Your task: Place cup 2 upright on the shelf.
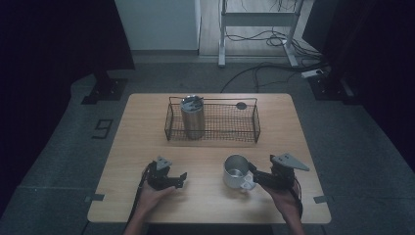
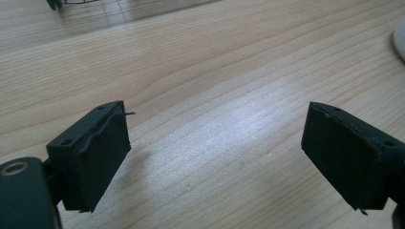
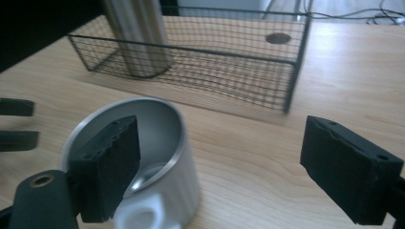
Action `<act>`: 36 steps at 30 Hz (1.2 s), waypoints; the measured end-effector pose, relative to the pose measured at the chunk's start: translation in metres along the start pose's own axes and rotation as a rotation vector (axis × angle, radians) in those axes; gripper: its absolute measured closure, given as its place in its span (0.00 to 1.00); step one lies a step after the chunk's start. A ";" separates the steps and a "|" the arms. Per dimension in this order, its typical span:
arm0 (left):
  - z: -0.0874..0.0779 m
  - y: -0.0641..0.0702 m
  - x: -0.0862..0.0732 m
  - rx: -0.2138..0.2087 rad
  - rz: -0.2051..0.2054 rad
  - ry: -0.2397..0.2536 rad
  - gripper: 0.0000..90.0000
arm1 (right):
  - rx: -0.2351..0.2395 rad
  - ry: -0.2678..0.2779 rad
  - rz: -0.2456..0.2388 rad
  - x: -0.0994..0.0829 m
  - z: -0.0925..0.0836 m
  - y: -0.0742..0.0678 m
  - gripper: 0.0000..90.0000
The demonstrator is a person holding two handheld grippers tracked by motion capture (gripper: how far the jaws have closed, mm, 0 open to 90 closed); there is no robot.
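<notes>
Standing on the counter (image 1: 147, 147), a wire basket (image 1: 213, 121) holds an upright steel tumbler (image 1: 192, 117); nearer, an empty metal mug (image 1: 236, 171) sits just beside open right tongs (image 1: 256, 177); left tongs (image 1: 182, 177) open, empty.

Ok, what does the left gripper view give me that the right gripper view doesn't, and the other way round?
Left gripper view: the left gripper close up, jaws open over bare table, nothing between them. Right gripper view: the right gripper, open, one jaw in front of the metal mug; a steel tumbler upright in the wire basket; a dark disc beyond it. Both: the table and some of the wire basket.
</notes>
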State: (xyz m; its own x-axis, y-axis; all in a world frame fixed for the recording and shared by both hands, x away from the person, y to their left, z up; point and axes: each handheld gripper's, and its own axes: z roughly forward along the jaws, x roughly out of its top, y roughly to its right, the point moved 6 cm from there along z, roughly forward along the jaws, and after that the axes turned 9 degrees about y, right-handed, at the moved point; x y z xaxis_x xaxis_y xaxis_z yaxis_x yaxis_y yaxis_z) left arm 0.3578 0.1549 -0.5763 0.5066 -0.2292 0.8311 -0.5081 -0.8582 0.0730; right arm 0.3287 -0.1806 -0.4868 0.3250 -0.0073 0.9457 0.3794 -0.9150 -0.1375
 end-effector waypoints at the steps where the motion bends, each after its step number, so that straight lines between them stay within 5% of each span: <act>1: 0.000 0.000 0.000 -0.002 -0.004 0.003 0.10 | 0.016 0.003 -0.007 0.002 0.000 -0.006 0.14; 19: 0.000 -0.001 -0.001 -0.008 -0.016 0.001 0.10 | 0.084 -0.037 -0.042 -0.002 0.016 -0.041 0.12; 36: 0.002 0.001 -0.003 -0.012 -0.009 -0.009 0.10 | 0.075 -0.115 -0.075 -0.017 0.033 -0.053 0.01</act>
State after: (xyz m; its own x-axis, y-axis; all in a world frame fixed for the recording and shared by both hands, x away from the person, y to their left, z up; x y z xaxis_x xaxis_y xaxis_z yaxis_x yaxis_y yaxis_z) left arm 0.3571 0.1535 -0.5800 0.5179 -0.2256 0.8252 -0.5116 -0.8548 0.0874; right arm 0.3313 -0.1189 -0.5055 0.3887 0.1100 0.9148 0.4688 -0.8783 -0.0935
